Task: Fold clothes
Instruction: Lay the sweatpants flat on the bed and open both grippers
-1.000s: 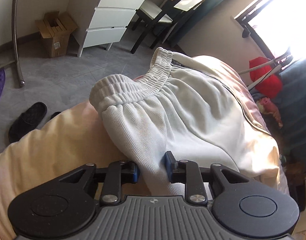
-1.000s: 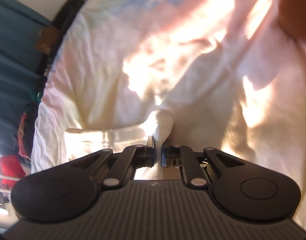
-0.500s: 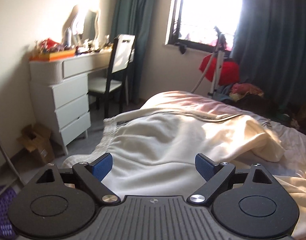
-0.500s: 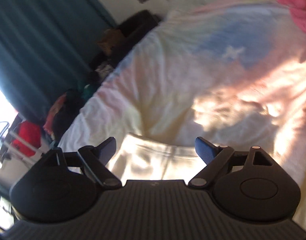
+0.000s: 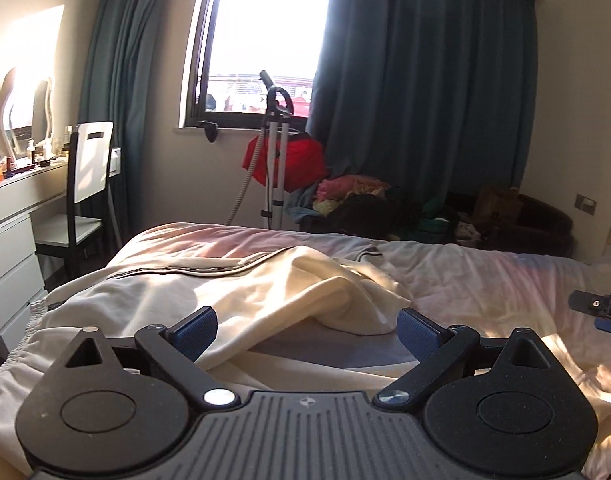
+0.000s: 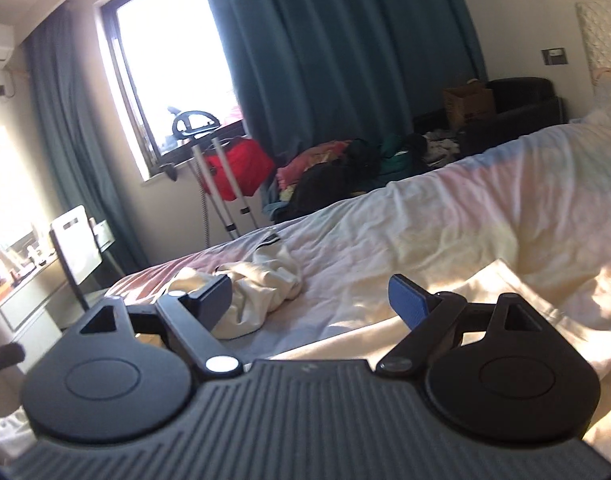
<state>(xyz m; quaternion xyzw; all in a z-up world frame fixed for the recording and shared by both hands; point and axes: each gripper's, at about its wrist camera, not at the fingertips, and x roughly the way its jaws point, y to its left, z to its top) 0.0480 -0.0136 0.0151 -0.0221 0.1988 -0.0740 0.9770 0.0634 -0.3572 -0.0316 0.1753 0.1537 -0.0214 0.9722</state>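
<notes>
Cream trousers (image 5: 265, 300) lie rumpled on the bed (image 5: 485, 280), their elastic waistband at the left edge. My left gripper (image 5: 307, 326) hovers over them, its jaws opening wide with no cloth pinched between the blue pads. In the right wrist view the crumpled trouser leg (image 6: 265, 280) lies ahead and a flat cream part (image 6: 489, 292) lies to the right. My right gripper (image 6: 311, 300) is open above the bed and holds nothing. Its tip (image 5: 601, 308) also shows at the right edge of the left wrist view.
A white dresser (image 5: 9, 232) and a chair (image 5: 85, 184) stand left of the bed. Beyond the bed are a garment steamer (image 5: 275, 152) with red cloth, a pile of clothes (image 5: 357, 196), a dark armchair (image 6: 517, 100) and dark curtains by the window (image 5: 261, 40).
Both grippers let go of the cream cloth and opened wide. Both rose and rolled upright, so the views now look level across the bed toward the window.
</notes>
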